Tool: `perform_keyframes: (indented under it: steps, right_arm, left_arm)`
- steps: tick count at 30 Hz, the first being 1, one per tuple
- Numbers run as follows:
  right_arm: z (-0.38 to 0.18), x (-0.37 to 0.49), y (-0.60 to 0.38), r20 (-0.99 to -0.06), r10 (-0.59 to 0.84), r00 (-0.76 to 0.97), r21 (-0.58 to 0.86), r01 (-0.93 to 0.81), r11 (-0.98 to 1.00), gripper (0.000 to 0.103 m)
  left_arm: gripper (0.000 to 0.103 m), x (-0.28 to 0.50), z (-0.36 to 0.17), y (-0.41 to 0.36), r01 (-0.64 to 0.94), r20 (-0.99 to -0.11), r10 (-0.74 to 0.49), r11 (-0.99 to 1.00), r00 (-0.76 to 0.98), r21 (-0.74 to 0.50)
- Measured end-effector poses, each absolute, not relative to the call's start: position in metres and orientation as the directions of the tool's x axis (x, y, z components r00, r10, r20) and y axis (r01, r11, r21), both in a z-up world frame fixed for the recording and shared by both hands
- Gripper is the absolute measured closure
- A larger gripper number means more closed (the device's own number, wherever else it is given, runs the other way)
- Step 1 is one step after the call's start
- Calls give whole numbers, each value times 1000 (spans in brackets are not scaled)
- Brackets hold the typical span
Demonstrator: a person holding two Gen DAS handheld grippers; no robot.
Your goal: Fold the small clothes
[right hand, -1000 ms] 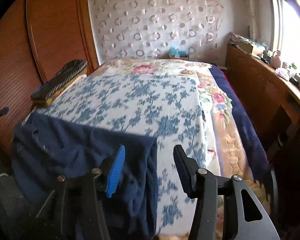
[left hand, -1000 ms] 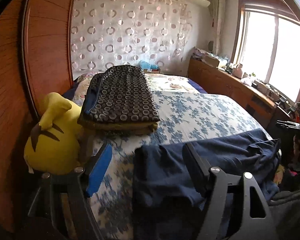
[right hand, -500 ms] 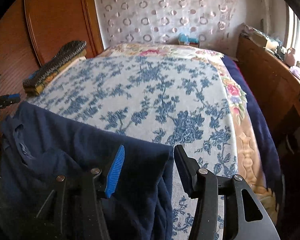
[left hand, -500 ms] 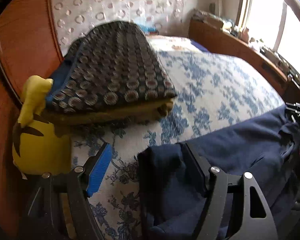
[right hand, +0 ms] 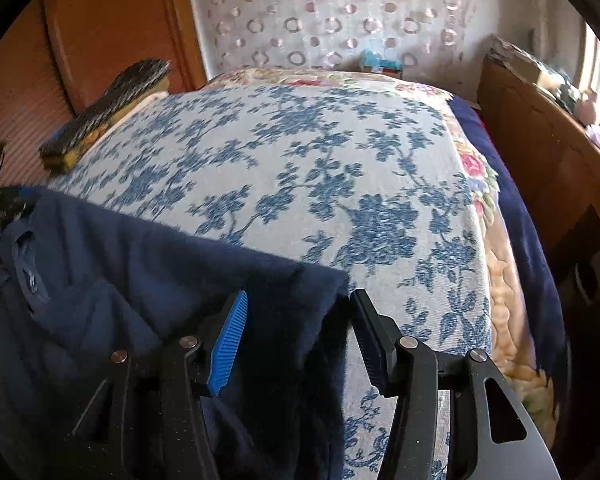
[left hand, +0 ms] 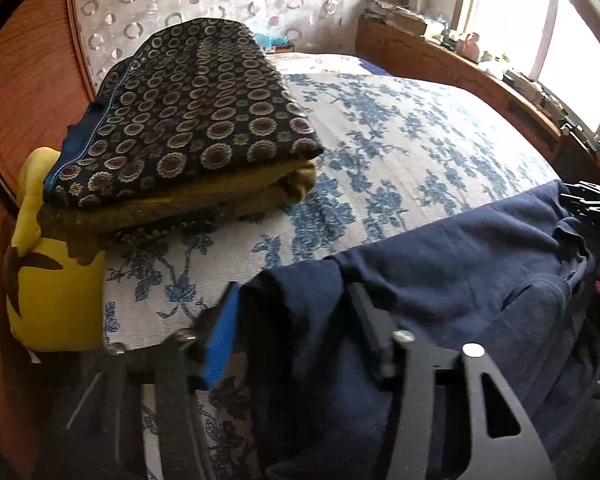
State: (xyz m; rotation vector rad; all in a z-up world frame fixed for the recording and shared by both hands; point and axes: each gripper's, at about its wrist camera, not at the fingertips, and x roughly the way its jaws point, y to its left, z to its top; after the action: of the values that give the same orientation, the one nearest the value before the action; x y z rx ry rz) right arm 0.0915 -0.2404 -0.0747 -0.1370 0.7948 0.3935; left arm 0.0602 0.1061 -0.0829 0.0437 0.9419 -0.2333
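Observation:
A navy blue garment (left hand: 452, 256) lies across the near edge of the bed and also shows in the right wrist view (right hand: 148, 272). My left gripper (left hand: 296, 320) is open, and the garment's left corner sits between its jaws. My right gripper (right hand: 300, 340) is open, and the garment's right corner lies between its jaws. The blue pad (right hand: 228, 344) of the right gripper is beside the cloth. The rest of the garment hangs over the bed's front edge.
A folded stack of patterned and mustard cloth (left hand: 188, 120) lies at the bed's left side, also in the right wrist view (right hand: 108, 108). A yellow plush toy (left hand: 52, 280) sits beside it. A wooden headboard (left hand: 16, 92) and a wooden sideboard (right hand: 540, 152) flank the bed (right hand: 300, 168).
Both grippers have moved forward and lower over the bed, carrying the view closer to the garment's corners. The left gripper's jaws have narrowed around the cloth.

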Motion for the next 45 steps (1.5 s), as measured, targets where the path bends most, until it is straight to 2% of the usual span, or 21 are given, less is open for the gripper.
perform_keyframes:
  steps: [1, 2, 3, 4, 6, 8, 14, 20, 24, 31, 38, 45]
  right_arm:
    - [-75, 91, -238, -721, 290, 629, 19, -400, 916, 50]
    - [-75, 91, -237, -722, 292, 627, 15, -408, 913, 54]
    - [-75, 90, -236, -721, 297, 626, 15, -414, 910, 64]
    - [-75, 89, -236, -719, 309, 623, 23, -423, 906, 68]
    - [-75, 88, -236, -716, 324, 618, 32, -434, 900, 86]
    - [-74, 84, -239, -710, 353, 609, 57, -450, 891, 91]
    - [-41, 45, -254, -596, 439, 672, 108, -475, 873, 92]
    - [15, -11, -262, -479, 450, 754, 51, -488, 871, 93]
    - [64, -46, -271, -393, 458, 797, 17, -492, 870, 93]
    - [168, -114, -299, -197, 475, 858, -46, -492, 869, 93]
    - [243, -170, -319, -55, 412, 910, -148, -415, 898, 93]
    - [276, -204, -324, 11, 379, 925, -210, -368, 906, 93]
  left_arm:
    - [69, 60, -82, 104, 225, -804, -190, 972, 563, -72]
    - [72, 59, -82, 103, 227, -804, -195, 971, 562, -77]
    - [81, 58, -80, 101, 227, -804, -196, 971, 561, -78]
    - [87, 56, -79, 99, 232, -802, -199, 970, 563, -77]
    - [88, 50, -71, 95, 226, -786, -193, 972, 588, -69]
    - [89, 42, -60, 93, 203, -764, -175, 977, 621, -59]
    - [91, -3, -6, 79, 212, -640, -211, 974, 739, -75]
    - [92, -46, 64, 65, 264, -480, -267, 962, 835, -76]
    - [92, -68, 123, 58, 293, -396, -267, 956, 878, 5]
    - [92, -92, 210, 72, 291, -228, -272, 955, 935, 56]
    - [92, -110, 260, 79, 277, -115, -265, 954, 957, 112]
    - [92, -115, 289, 85, 284, -35, -282, 951, 959, 120]
